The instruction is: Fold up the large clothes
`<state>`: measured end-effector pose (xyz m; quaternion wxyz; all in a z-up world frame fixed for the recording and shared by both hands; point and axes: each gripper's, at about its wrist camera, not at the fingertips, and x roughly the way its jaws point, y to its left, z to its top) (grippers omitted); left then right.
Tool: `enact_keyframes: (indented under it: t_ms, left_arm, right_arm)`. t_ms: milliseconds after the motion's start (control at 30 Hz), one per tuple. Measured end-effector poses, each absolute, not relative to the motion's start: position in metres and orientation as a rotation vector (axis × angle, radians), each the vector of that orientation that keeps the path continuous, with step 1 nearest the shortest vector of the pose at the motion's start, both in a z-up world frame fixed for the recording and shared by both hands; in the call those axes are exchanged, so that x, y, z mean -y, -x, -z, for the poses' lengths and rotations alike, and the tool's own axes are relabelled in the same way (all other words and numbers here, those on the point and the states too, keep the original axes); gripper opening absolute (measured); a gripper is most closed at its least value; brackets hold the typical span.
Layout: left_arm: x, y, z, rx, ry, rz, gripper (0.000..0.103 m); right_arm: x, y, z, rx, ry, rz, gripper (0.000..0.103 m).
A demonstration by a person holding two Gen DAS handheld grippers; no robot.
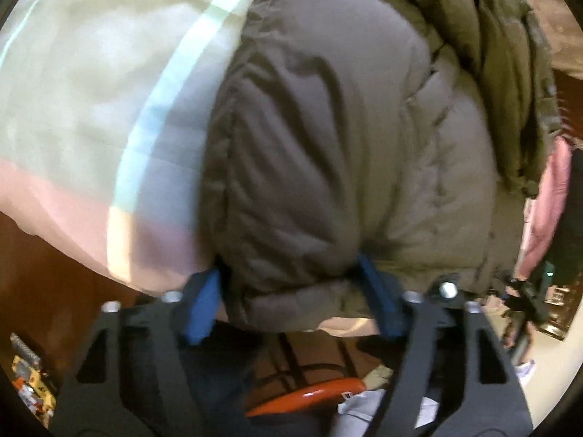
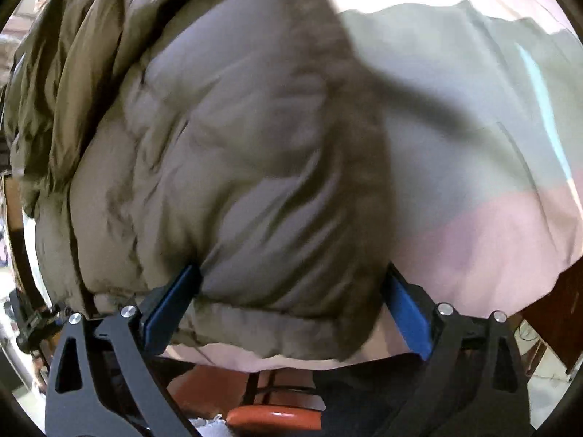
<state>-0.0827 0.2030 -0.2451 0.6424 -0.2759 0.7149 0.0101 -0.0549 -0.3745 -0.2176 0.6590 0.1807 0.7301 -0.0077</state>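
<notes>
**Both grippers bit the hem of a bulky puffer jacket; the grip looked thick and easy to lose.**

The left gripper [image 1: 291,291] had its jaws set wide apart with a fat roll of the olive-grey puffer jacket [image 1: 328,127] bunched between them, and the right gripper [image 2: 288,309] held the same jacket [image 2: 218,145] the same way, jaws pressed into the padding rather than closed on a thin edge. The jacket spread ahead of both sets of jaws over a pastel bedsheet [image 1: 91,91], its hem right at the blue fingers [image 1: 204,302]. The risk, as I judged it, was slippage: slick, springy fill could squeeze out of either grip during a lift, dropping one side and skewing the fold. The sheet [image 2: 473,145] lay just beside the right jaws and might have been dragged along.
</notes>
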Motion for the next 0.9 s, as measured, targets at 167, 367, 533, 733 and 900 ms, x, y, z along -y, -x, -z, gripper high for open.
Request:
enact_keyframes:
  t_ms: [167, 367, 533, 733, 900]
  left_arm:
    - [-0.213, 0.082, 0.239, -1.6, 0.69, 0.015, 0.024]
    - [-0.23, 0.08, 0.204, -1.439, 0.851, 0.168, 0.011]
    - [-0.246, 0.059, 0.164, -1.217, 1.053, 0.329, 0.011]
    - [-0.257, -0.014, 0.111, -1.047, 1.076, 0.341, 0.011]
    - [-0.257, -0.081, 0.092, -0.963, 1.123, 0.247, 0.011]
  right_arm:
    - [0.359, 0.055, 0.209, -1.627, -0.469, -0.06, 0.03]
    - [0.366, 0.053, 0.162, -1.424, -0.754, -0.292, 0.011]
    - [0.367, 0.009, 0.096, -1.15, -0.885, -0.458, 0.01]
    - [0.386, -0.07, 0.077, -0.94, -1.023, -0.471, 0.01]
    - [0.399, -0.119, 0.08, -0.806, -1.063, -0.391, 0.01]
